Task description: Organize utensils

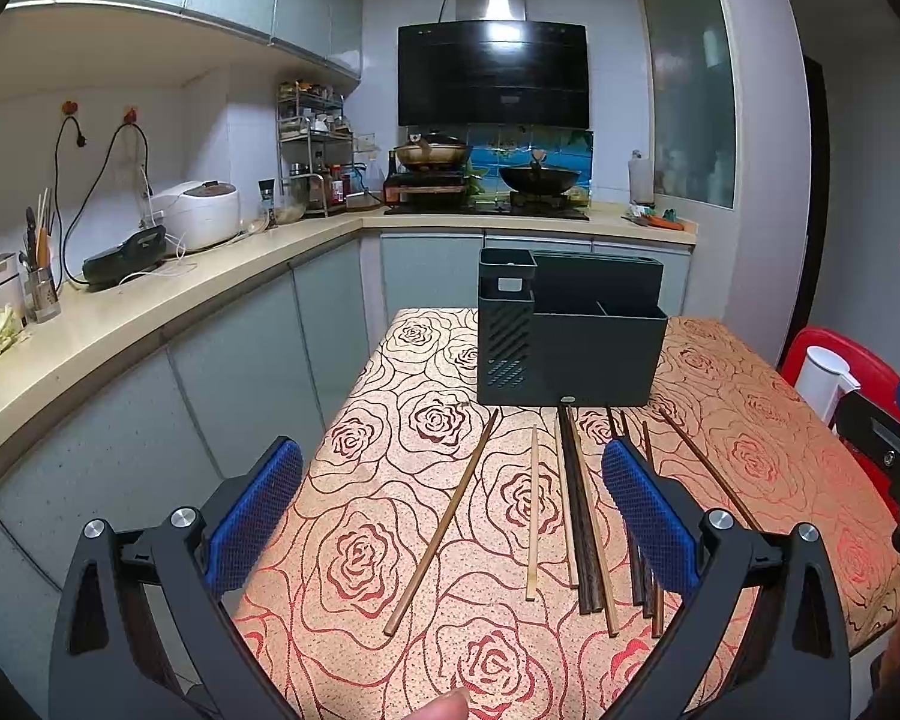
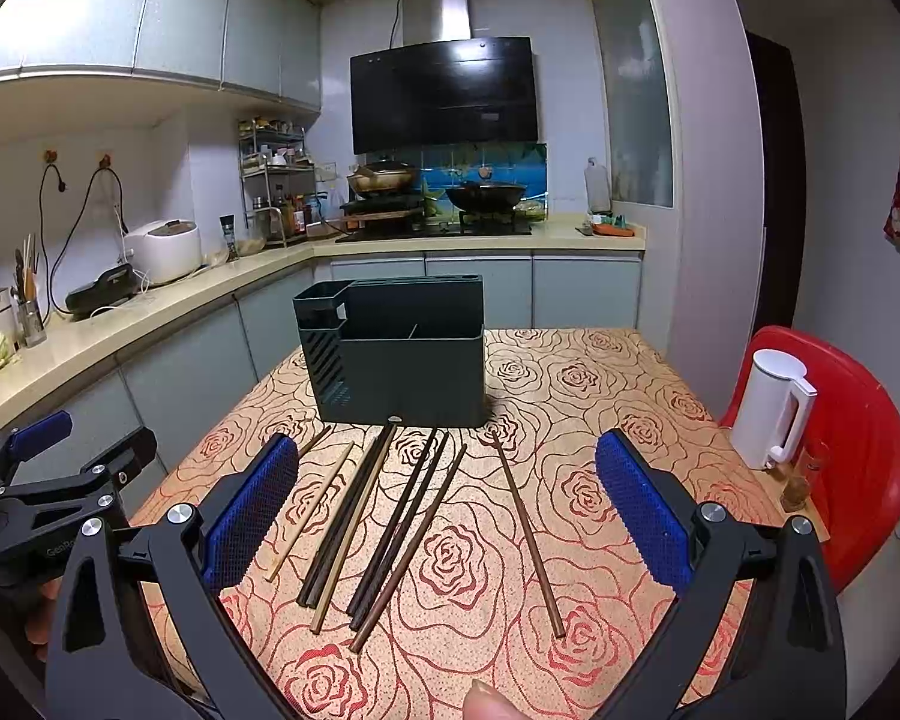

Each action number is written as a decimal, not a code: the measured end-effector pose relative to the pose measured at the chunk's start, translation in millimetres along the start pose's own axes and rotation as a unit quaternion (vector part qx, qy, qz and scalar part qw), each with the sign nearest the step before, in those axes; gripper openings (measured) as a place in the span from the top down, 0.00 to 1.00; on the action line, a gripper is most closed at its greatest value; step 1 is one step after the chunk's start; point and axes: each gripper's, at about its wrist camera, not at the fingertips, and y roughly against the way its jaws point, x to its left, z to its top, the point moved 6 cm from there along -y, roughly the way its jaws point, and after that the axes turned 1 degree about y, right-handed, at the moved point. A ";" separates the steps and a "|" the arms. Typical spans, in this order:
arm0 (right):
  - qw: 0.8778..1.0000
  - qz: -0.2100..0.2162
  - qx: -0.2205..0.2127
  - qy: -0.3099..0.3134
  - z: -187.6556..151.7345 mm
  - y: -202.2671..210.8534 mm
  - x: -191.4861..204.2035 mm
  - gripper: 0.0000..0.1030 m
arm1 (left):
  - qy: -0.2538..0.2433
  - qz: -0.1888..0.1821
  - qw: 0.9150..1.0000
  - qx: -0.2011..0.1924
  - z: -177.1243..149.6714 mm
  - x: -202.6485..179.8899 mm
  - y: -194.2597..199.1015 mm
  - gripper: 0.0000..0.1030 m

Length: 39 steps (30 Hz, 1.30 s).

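Observation:
Several wooden chopsticks (image 1: pixel 582 510) (image 2: pixel 384 522) lie side by side on the rose-patterned tablecloth (image 1: pixel 360 540) (image 2: pixel 600 396), pointing toward a dark utensil holder (image 1: pixel 570 336) (image 2: pixel 402 354) with open compartments at the far end. One brown chopstick (image 1: pixel 444 525) lies apart on the left, another (image 2: pixel 528 534) apart on the right. My left gripper (image 1: pixel 453 516) hovers open above the near ends of the chopsticks, holding nothing. My right gripper (image 2: pixel 447 510) is also open and empty over the same group. Each gripper shows at the edge of the other's view.
A white kettle (image 2: pixel 771 408) stands at the table's right edge beside a red chair (image 2: pixel 870 450). A kitchen counter (image 1: pixel 150 312) with a rice cooker (image 1: pixel 195 213) runs along the left. A stove with woks (image 1: pixel 492 180) sits behind the table. A fingertip (image 2: pixel 489 702) shows at the bottom.

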 end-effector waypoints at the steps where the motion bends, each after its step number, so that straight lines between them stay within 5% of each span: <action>1: 1.000 0.000 0.000 0.000 0.1 0.2 0.0 0.06 | 0.000 0.000 1.000 0.000 0.1 -0.2 0.1 0.06; 21: 1.000 -0.004 0.002 0.004 -1.0 -0.7 -2.3 0.06 | -0.001 -0.012 1.000 0.014 -4.6 -0.6 -6.2 0.06; 32: 0.999 -0.020 0.046 -0.007 -27.7 -21.9 -30.3 0.06 | 0.027 -0.012 0.997 0.072 -9.3 41.6 -36.0 0.06; 39: 0.995 -0.043 0.082 0.027 -59.4 -35.2 -45.2 0.06 | 0.004 -0.028 0.990 0.137 -55.2 44.2 -67.3 0.06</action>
